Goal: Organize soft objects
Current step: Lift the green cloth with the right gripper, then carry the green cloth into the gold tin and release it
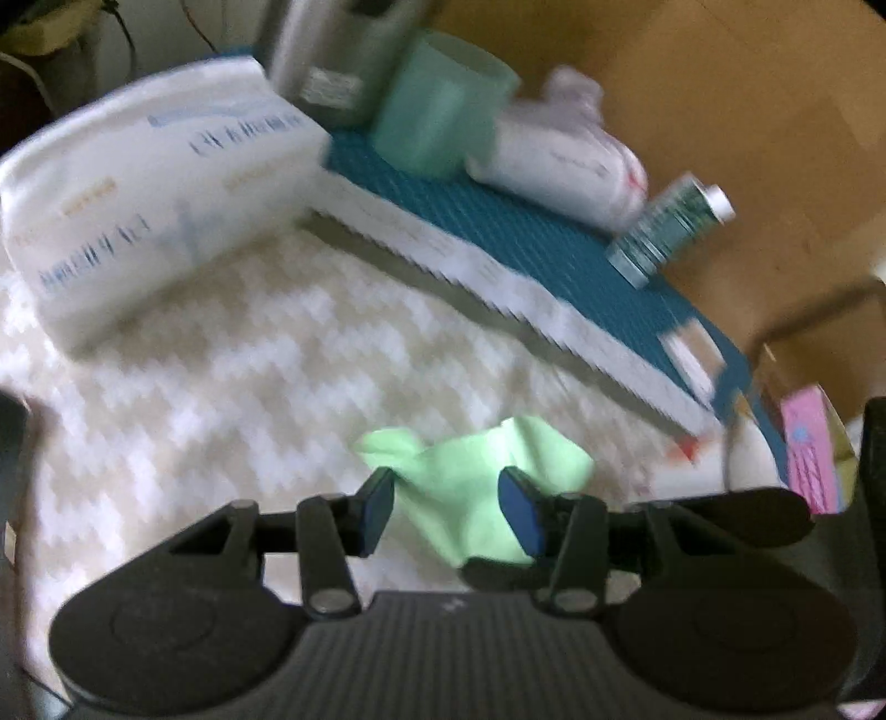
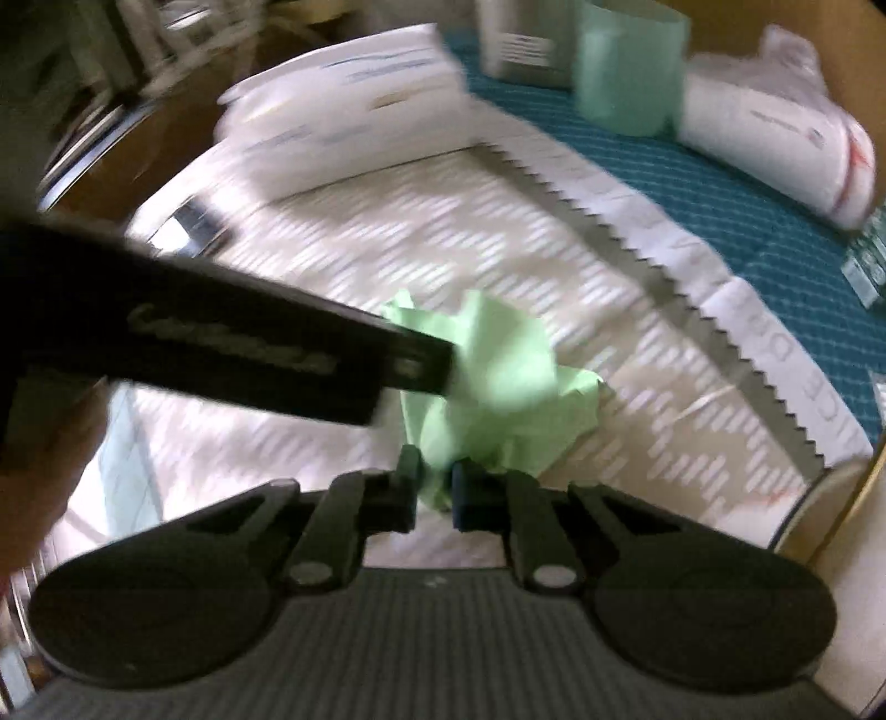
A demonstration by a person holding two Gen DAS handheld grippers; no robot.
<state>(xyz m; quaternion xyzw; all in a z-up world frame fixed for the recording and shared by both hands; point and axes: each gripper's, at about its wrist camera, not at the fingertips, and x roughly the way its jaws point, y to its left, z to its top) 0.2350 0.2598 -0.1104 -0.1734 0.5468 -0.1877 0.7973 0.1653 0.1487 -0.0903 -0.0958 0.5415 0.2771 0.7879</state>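
A crumpled light green cloth lies on a white and beige zigzag-patterned surface. My left gripper is open, its blue pads on either side of the cloth's near part. In the right wrist view the same cloth is pinched at its near end by my right gripper, which is shut on it. The left gripper's black finger reaches in from the left and touches the cloth. Both views are blurred.
A white printed pack lies at the back left. A teal mat with a zigzag edge carries a mint green cup, a white soft pack, a small tube and a grey container. A pink box stands at the right.
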